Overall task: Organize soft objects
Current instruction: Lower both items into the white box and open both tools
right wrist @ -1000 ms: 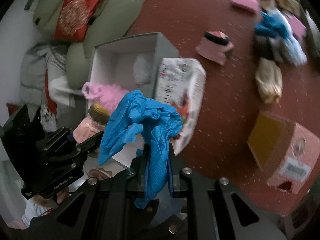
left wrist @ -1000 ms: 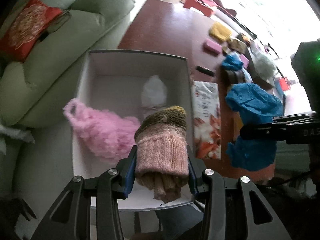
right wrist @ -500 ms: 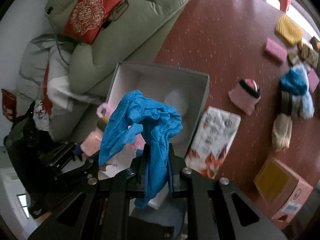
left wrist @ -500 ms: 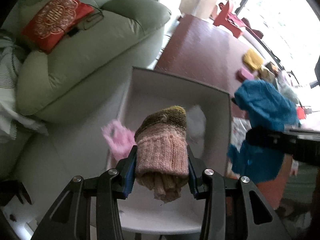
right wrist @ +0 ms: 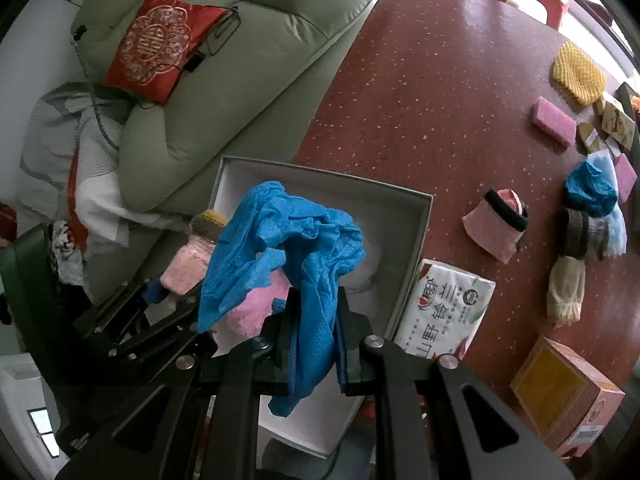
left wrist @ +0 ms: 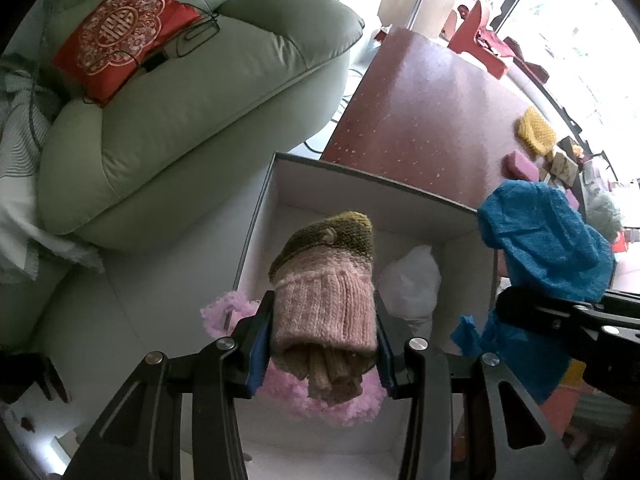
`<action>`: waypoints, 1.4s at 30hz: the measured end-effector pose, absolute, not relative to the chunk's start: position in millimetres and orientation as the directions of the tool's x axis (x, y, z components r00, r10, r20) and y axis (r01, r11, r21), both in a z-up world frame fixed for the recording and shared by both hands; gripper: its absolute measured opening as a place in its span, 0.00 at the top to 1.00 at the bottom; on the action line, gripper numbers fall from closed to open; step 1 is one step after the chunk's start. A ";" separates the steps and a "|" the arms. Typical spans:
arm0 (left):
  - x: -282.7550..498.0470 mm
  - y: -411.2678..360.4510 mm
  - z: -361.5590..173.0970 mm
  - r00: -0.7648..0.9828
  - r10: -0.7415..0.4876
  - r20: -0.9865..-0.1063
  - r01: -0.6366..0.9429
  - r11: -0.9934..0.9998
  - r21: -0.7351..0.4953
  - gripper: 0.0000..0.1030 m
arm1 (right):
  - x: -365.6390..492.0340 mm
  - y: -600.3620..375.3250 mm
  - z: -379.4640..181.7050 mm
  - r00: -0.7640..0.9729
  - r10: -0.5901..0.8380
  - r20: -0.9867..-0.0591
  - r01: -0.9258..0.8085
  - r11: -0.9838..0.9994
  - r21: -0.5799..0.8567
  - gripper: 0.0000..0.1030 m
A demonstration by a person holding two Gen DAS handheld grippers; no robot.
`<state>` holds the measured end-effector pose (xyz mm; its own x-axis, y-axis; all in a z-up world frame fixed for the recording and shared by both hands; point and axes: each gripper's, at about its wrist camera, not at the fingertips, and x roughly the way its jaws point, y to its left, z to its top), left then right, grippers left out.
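Left hand-held gripper (left wrist: 323, 344) clamps 1 knit hat (left wrist: 324, 296), right (right wrist: 312, 340) clamps 1 blue glove (right wrist: 280, 248), over 1 box (left wrist: 360, 184).

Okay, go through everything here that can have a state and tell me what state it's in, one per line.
left gripper: shut on the knit hat
knit hat: held above the white box
right gripper: shut on the blue cloth
blue cloth: held, crumpled, hanging over the box
white box: open, no lid on it
pink fluffy item: lying inside the box
tissue pack: sealed, beside the box
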<state>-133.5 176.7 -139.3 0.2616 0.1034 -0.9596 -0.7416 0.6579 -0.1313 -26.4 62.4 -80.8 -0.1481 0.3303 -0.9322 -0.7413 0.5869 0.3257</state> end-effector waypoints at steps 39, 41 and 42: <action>-127.2 184.3 -183.1 0.188 0.039 -0.981 -0.730 0.674 -0.113 0.57 | -37.2 87.8 -107.9 -0.132 0.240 -0.962 -0.770 0.587 0.252 0.84; -126.6 183.4 -185.0 0.183 0.037 -0.982 -0.728 0.676 -0.110 0.57 | -37.8 88.6 -109.0 -0.135 0.240 -0.961 -0.769 0.587 0.255 0.84; -126.5 183.2 -185.8 0.183 0.035 -0.983 -0.728 0.677 -0.111 0.57 | -37.8 88.5 -109.6 -0.137 0.241 -0.961 -0.768 0.586 0.257 0.84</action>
<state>-126.5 183.2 -185.8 0.1826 0.0354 -0.9826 -0.7275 0.6771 -0.1108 -37.8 88.5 -109.6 -0.1370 0.2413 -0.9607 -0.7683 0.5863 0.2569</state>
